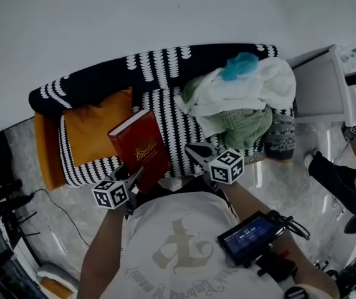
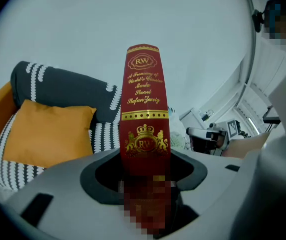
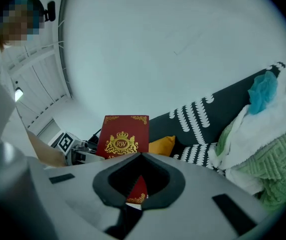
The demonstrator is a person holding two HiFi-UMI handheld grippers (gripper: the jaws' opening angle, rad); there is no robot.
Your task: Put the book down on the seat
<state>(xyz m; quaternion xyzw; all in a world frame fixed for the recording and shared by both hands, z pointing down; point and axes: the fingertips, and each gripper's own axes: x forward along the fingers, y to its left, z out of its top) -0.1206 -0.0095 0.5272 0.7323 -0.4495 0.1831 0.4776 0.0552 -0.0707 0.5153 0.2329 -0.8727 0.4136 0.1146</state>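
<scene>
White wall [image 1: 165, 11]; grey marble floor [image 1: 283, 179]; black-white striped sofa [image 1: 159, 64].

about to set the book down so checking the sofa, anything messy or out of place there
Yes: a crumpled heap of laundry, white and green cloths with a blue one on top, is piled on the right end of the sofa, up against its backrest. The orange cushion looks fine.
</scene>
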